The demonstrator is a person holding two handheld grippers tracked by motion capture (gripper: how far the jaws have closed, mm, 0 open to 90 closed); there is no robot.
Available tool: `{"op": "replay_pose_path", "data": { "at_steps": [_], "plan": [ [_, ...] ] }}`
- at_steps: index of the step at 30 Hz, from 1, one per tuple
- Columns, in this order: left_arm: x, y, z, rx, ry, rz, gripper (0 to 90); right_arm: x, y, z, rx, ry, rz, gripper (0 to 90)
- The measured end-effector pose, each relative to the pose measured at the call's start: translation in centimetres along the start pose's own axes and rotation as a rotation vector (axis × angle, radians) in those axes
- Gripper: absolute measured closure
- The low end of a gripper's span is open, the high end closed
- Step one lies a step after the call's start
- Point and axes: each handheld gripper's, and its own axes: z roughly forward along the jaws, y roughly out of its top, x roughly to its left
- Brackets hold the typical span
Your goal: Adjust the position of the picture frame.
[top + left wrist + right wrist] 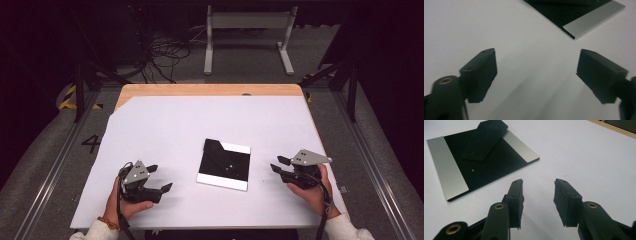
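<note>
A flat square black plate (224, 163) with silver strips along two edges lies at the middle of the white table top. A narrow black bar (485, 138) lies on it, reaching past its far corner. My left gripper (159, 178) rests low at the front left, open, nothing between its jaws; the plate's silver edge (594, 18) lies ahead of it. My right gripper (278, 164) sits at the front right, open and empty, pointing toward the plate (481, 162). A hand holds each gripper.
The white sheet (165, 125) covers a wooden table whose far edge (210, 89) shows bare. Beyond stand a white metal frame (247, 35), cables on the floor and dark stands at both sides.
</note>
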Motion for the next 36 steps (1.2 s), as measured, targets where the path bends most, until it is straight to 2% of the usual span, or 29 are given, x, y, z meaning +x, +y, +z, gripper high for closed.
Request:
{"op": "replay_pose_path", "data": {
  "at_steps": [2, 3, 5, 7, 9, 11, 13, 14, 16, 18, 19, 21, 23, 26, 30, 32, 36],
  "plan": [
    [-0.3, 0.1, 0.0, 0.009, -0.003, 0.015, 31.2, -0.2, -0.1, -0.2, -0.004, 0.003, 0.007, 64.2],
    [-0.5, 0.1, 0.0, 0.012, -0.008, 0.019, 31.2, -0.3, -0.2, -0.3, -0.008, 0.01, 0.014, 66.9],
    [-1.1, 0.3, 0.3, 0.023, -0.036, 0.039, 42.0, -0.6, -0.1, -0.1, -0.012, 0.012, 0.018, 71.1],
    [-1.5, 0.4, 0.5, 0.038, -0.063, 0.049, 49.0, -0.7, 0.0, 0.3, -0.01, 0.019, 0.019, 73.3],
    [-1.9, 0.6, 1.0, 0.044, -0.093, 0.071, 55.9, -0.8, 0.2, 0.8, -0.004, 0.024, 0.019, 77.4],
    [-2.3, 0.8, 1.3, 0.046, -0.131, 0.089, 67.0, -1.2, 0.6, 1.6, -0.001, 0.03, 0.022, 83.4],
    [-2.7, 1.0, 1.7, 0.056, -0.136, 0.1, 75.4, -1.5, 1.0, 2.4, -0.003, 0.037, 0.032, 88.5],
    [-2.9, 1.3, 1.9, 0.051, -0.163, 0.104, 79.9, -1.6, 1.2, 2.7, -0.002, 0.044, 0.04, 90.0],
    [-3.4, 1.7, 2.4, 0.064, -0.182, 0.112, 88.3, -1.7, 1.9, 4.1, 0.011, 0.058, 0.046, 90.0],
    [-4.0, 2.0, 3.2, 0.09, -0.203, 0.138, 89.9, -1.6, 2.4, 5.0, 0.021, 0.065, 0.032, 90.0],
    [-4.0, 2.0, 3.2, 0.09, -0.203, 0.138, 90.0, -1.6, 3.0, 6.0, 0.032, 0.067, 0.027, 90.0],
    [-4.3, 2.4, 3.8, 0.101, -0.197, 0.147, 90.0, -1.4, 3.4, 7.0, 0.038, 0.074, 0.021, 90.0],
    [-4.4, 2.8, 4.5, 0.098, -0.22, 0.147, 90.0, -1.3, 3.7, 7.7, 0.049, 0.065, 0.008, 90.0],
    [-4.5, 3.2, 5.3, 0.116, -0.208, 0.149, 90.0, -1.1, 4.1, 8.9, 0.061, 0.058, -0.003, 90.0],
    [-4.7, 3.6, 6.3, 0.124, -0.214, 0.139, 89.4, -1.6, 4.3, 9.6, 0.06, 0.031, 0.016, 90.0],
    [-4.9, 3.7, 6.6, 0.126, -0.213, 0.156, 89.5, -2.0, 4.3, 9.9, 0.063, 0.017, 0.031, 90.0],
    [-5.0, 3.9, 6.8, 0.131, -0.211, 0.159, 89.8, -2.5, 4.2, 10.4, 0.081, 0.008, 0.044, 90.0]
  ]
}}
